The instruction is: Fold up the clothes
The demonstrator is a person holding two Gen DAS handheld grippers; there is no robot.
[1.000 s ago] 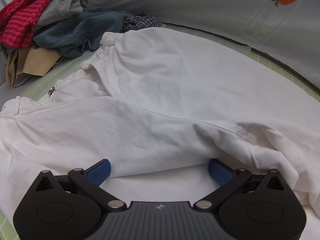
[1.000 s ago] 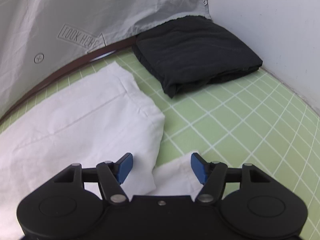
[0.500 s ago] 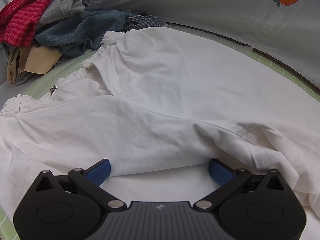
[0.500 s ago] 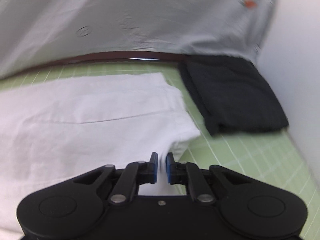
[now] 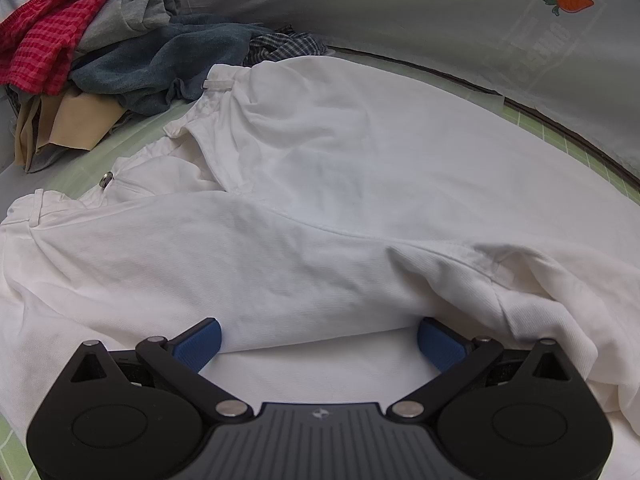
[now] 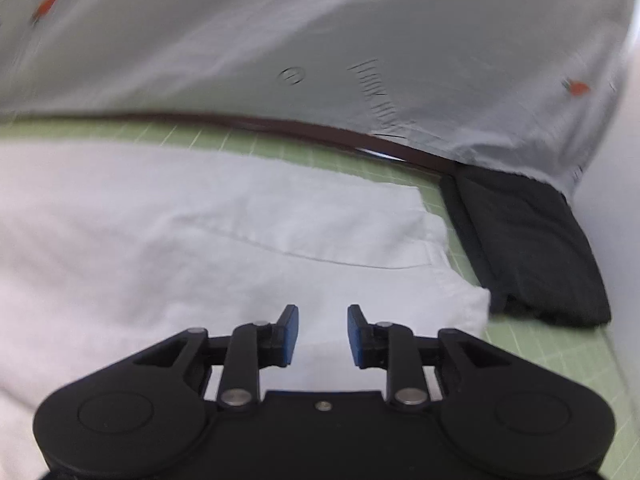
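Note:
White trousers [image 5: 320, 184] lie spread on a green grid mat [image 6: 552, 344], waistband and metal button [image 5: 106, 178] to the left. My left gripper [image 5: 319, 340] stands open and wide over the near leg, and a fold of the white cloth runs between its blue pads [image 5: 199, 342]. In the right wrist view the trouser leg [image 6: 240, 240] ends in a hem at the right. My right gripper [image 6: 323, 332] hovers over that leg end with its jaws opening. White cloth shows through the gap, and the pads [image 6: 290, 330] do not press on it.
A pile of clothes sits at the far left: a red checked cloth [image 5: 48, 32], a blue-grey towel [image 5: 160, 64], a beige piece [image 5: 72, 124]. A folded black garment [image 6: 532, 248] lies right of the hem, against a white wall [image 6: 612, 200]. A grey carrot-print sheet [image 5: 400, 8] hangs behind.
My right gripper closed to nearly shut at the trouser leg end, then parted again, while its view swung and rolled toward the leg. The left gripper and the trousers under it have not moved.

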